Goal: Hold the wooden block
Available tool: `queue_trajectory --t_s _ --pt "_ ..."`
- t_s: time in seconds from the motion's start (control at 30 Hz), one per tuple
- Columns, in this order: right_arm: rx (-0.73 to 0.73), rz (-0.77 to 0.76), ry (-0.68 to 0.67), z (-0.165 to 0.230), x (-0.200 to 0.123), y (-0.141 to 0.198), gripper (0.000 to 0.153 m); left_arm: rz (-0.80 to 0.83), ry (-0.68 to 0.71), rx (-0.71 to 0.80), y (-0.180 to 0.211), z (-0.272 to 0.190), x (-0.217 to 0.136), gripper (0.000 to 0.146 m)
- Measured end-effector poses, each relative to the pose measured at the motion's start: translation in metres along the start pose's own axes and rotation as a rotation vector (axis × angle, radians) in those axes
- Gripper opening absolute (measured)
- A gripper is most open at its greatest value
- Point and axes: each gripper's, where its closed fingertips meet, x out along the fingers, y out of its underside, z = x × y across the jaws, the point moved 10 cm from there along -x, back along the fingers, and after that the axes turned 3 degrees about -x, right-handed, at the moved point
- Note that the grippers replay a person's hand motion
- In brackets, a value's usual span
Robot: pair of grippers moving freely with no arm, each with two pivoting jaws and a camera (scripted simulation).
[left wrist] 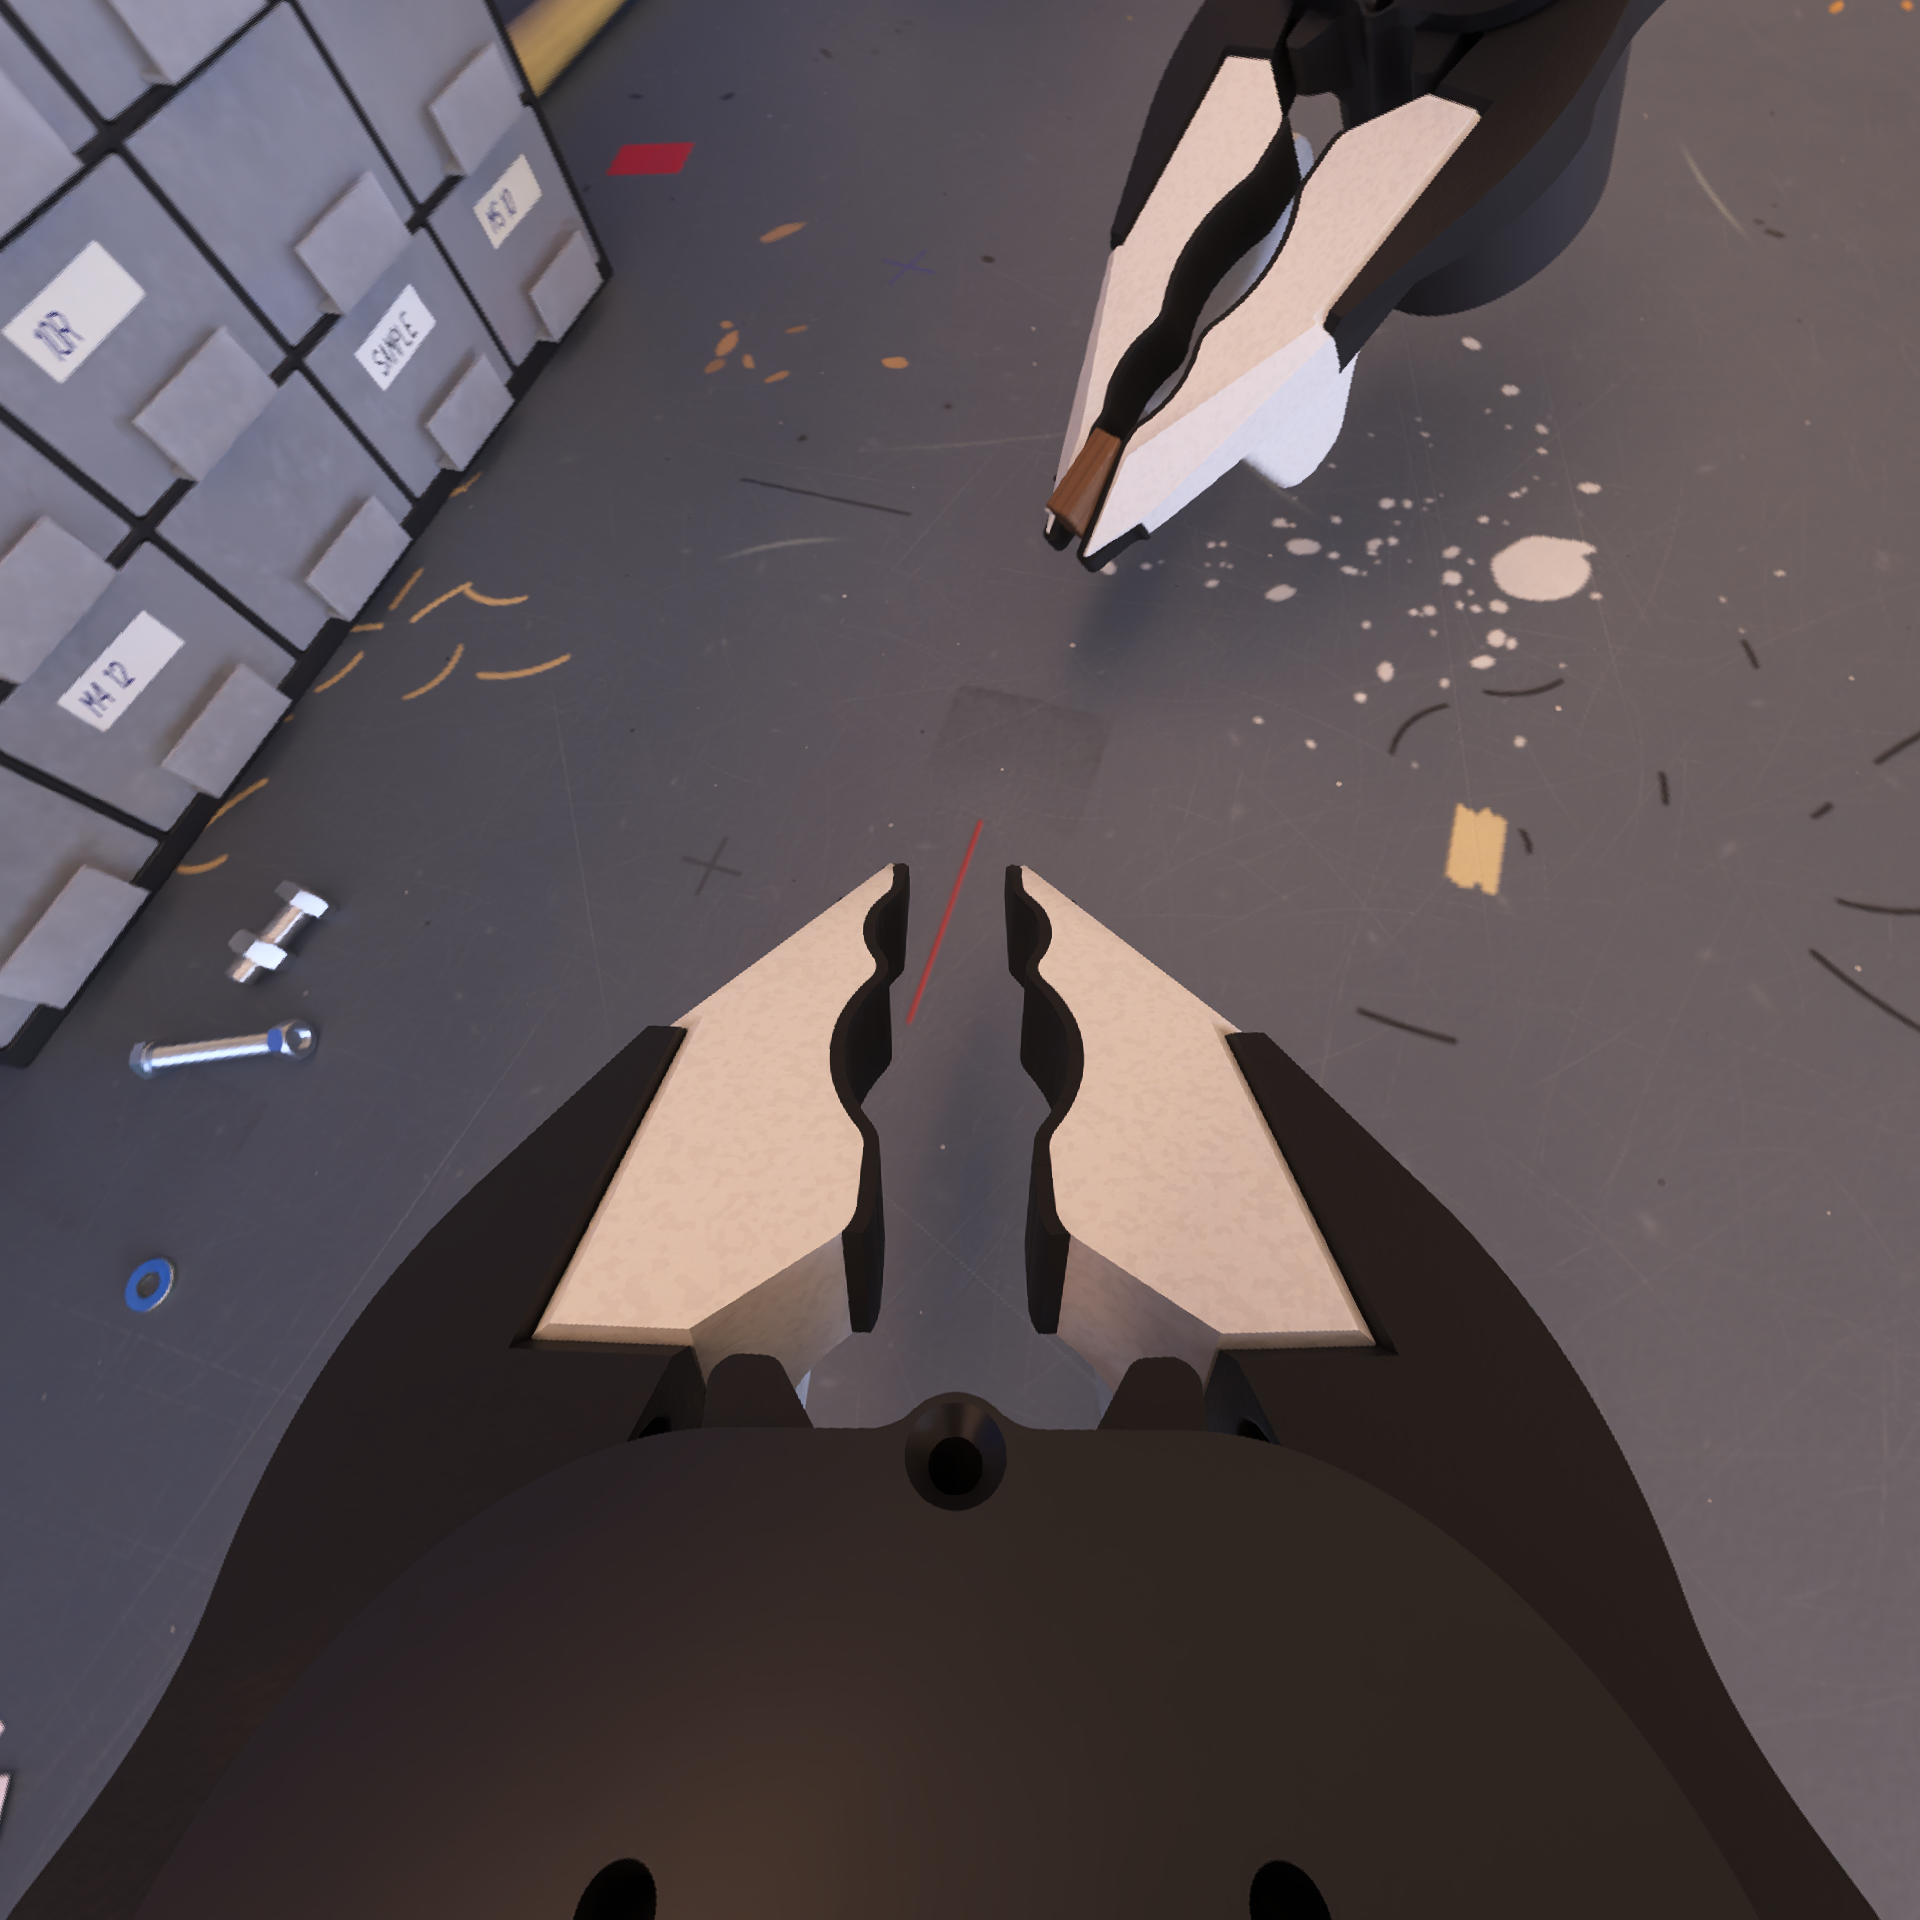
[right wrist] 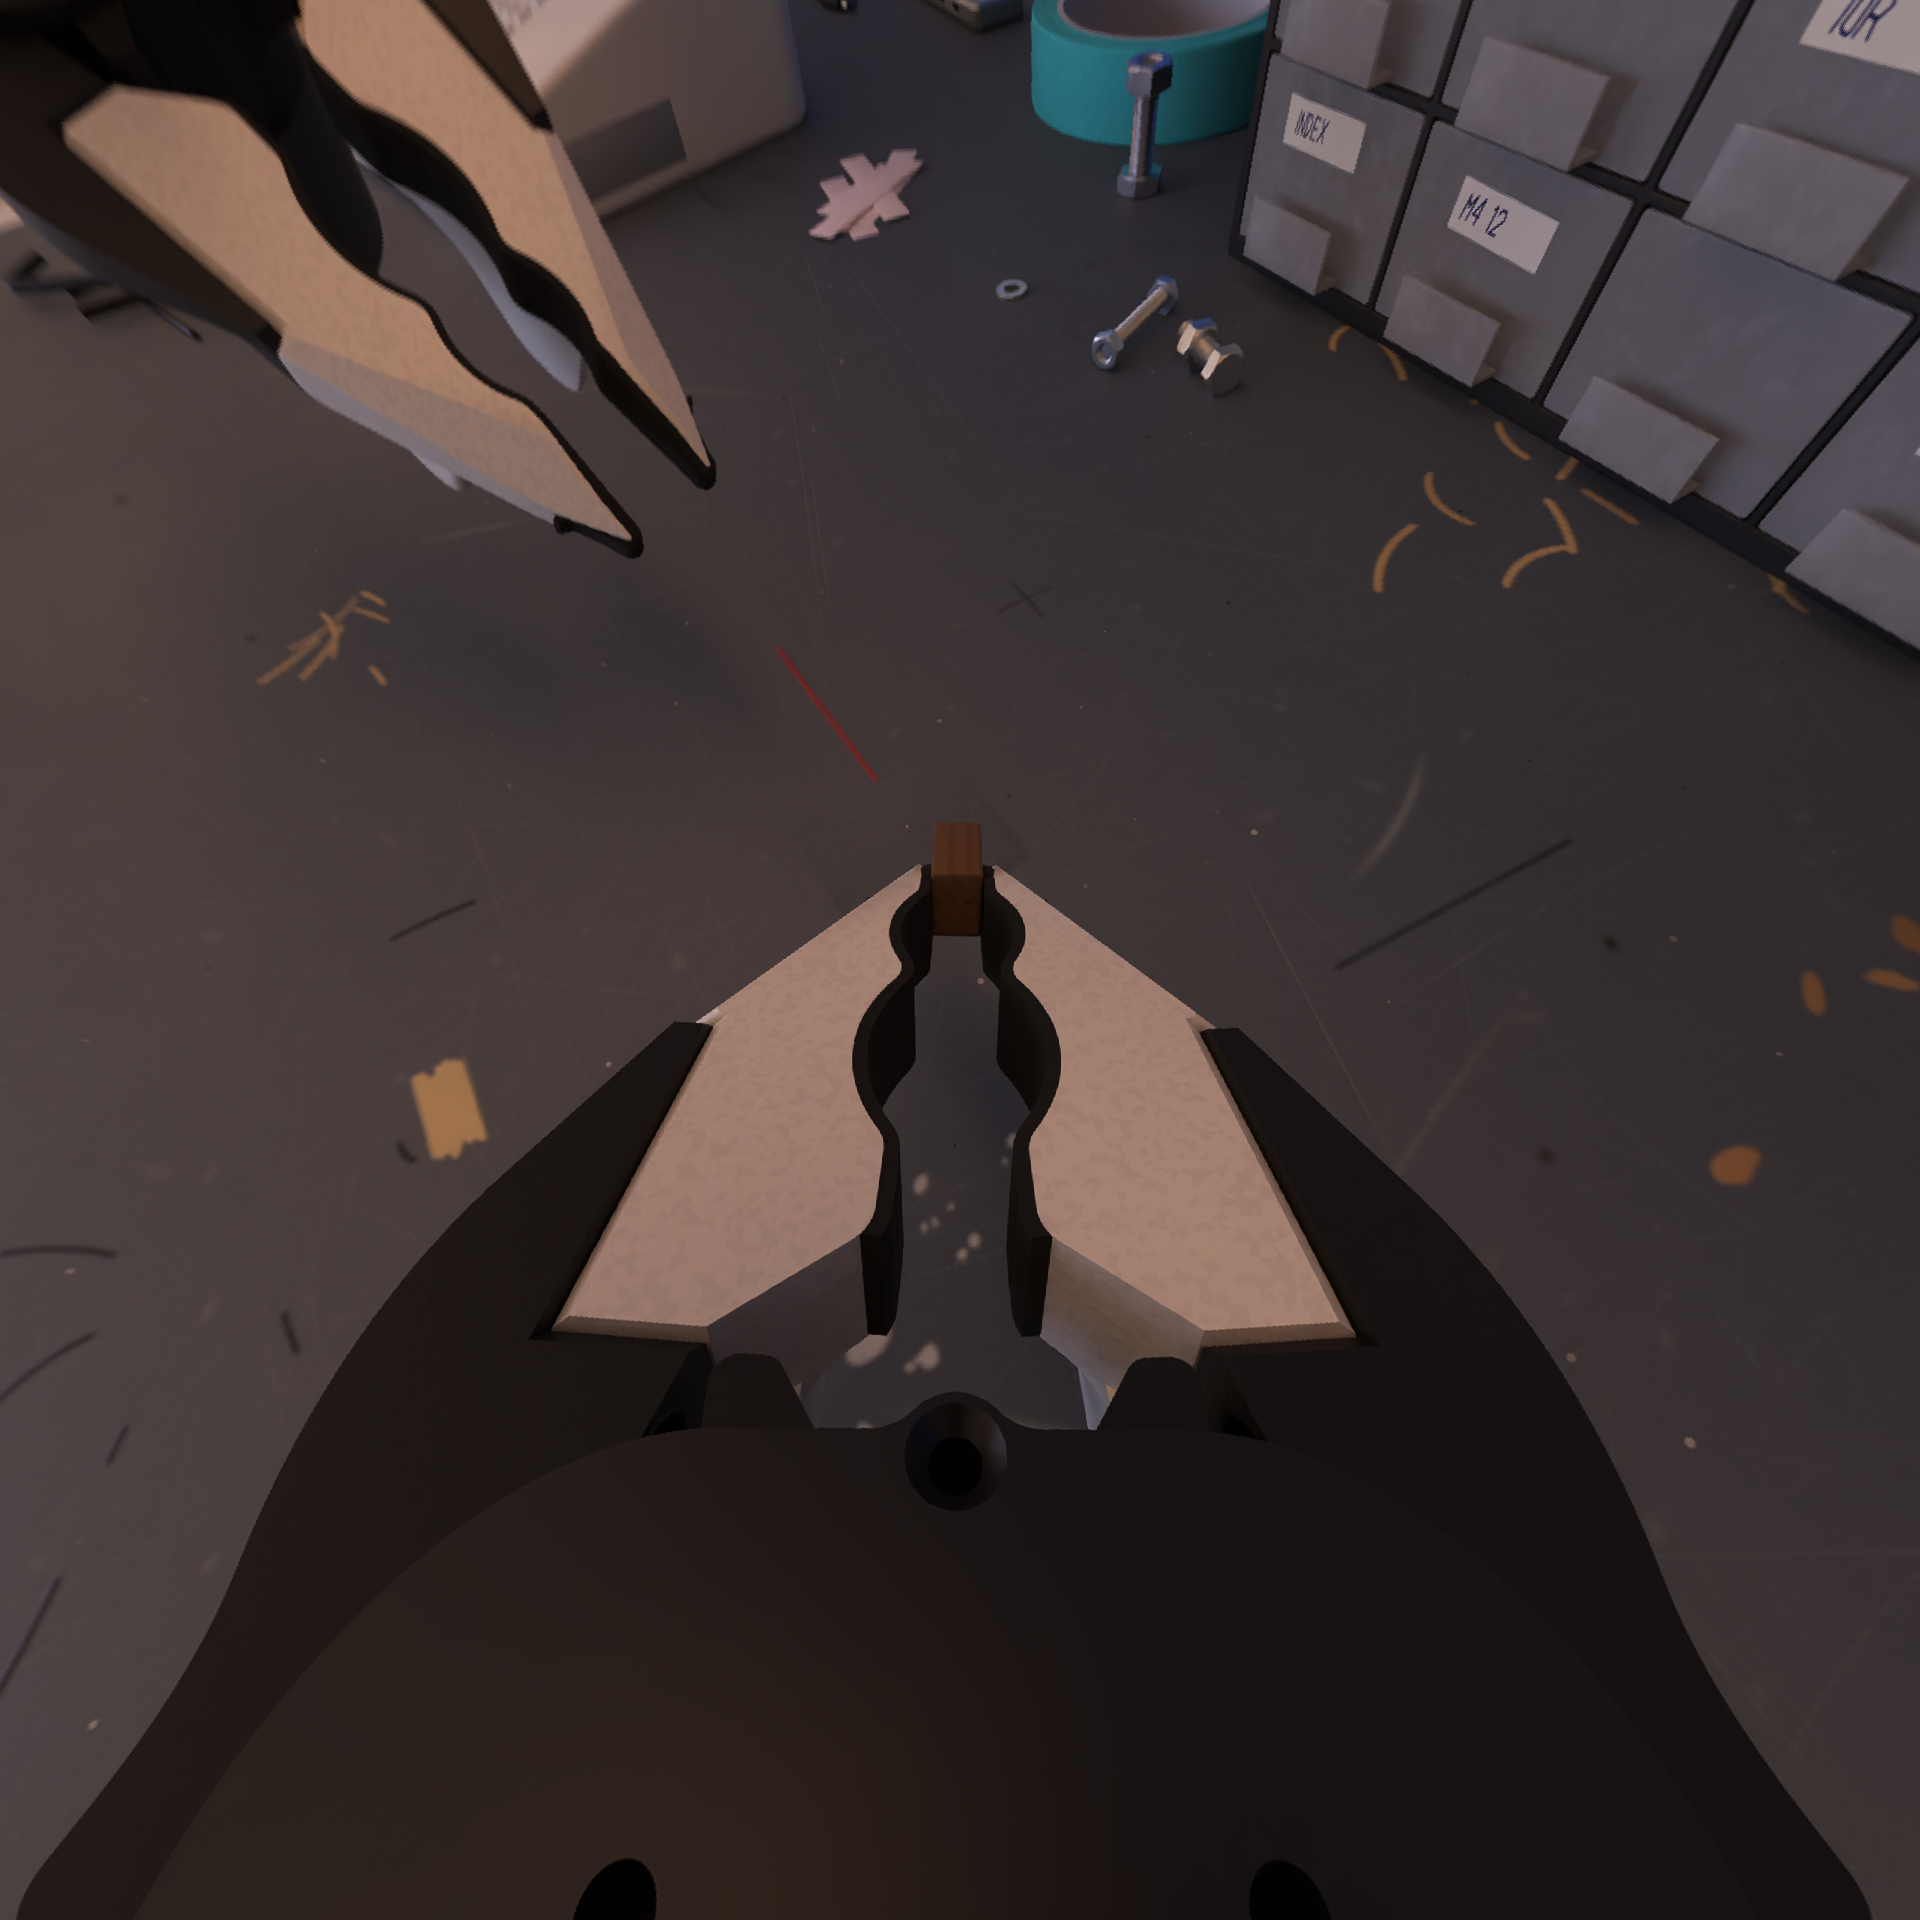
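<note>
A small brown wooden block [right wrist: 956, 883] is pinched between the fingertips of my right gripper [right wrist: 957, 871], held above the dark grey bench. In the left wrist view the right gripper [left wrist: 1076, 540] shows at the upper right, shut on the same block [left wrist: 1083, 486]. My left gripper [left wrist: 957, 871] is open and empty, its jaws a small gap apart over a thin red line on the bench. It also shows in the right wrist view [right wrist: 673, 511] at the upper left, apart from the block.
A grey drawer cabinet [left wrist: 208, 436] stands at the left, also seen in the right wrist view [right wrist: 1621, 249]. Bolts [left wrist: 272, 935] and a washer [left wrist: 151, 1284] lie beside it. A teal tape roll [right wrist: 1132, 73] and an upright bolt [right wrist: 1143, 125] stand farther back.
</note>
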Motion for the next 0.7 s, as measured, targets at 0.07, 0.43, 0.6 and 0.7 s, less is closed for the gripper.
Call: queue_trajectory --t_s 0.07,0.43,0.6,0.7 --pt "-0.034 0.024 0.020 0.003 0.003 0.000 0.008 0.012 0.018 0.015 -0.002 0.002 0.003 0.018" --pt "-0.093 0.081 0.081 0.010 0.008 0.002 0.008 0.081 0.096 0.010 0.001 -0.001 0.017 0.020" --pt "-0.103 0.098 0.095 0.011 0.011 0.002 0.008 0.105 0.120 -0.006 0.003 -0.006 0.024 0.021" --pt "-0.104 0.096 0.097 0.009 0.012 0.001 0.008 0.106 0.124 -0.013 0.005 -0.010 0.031 0.022"
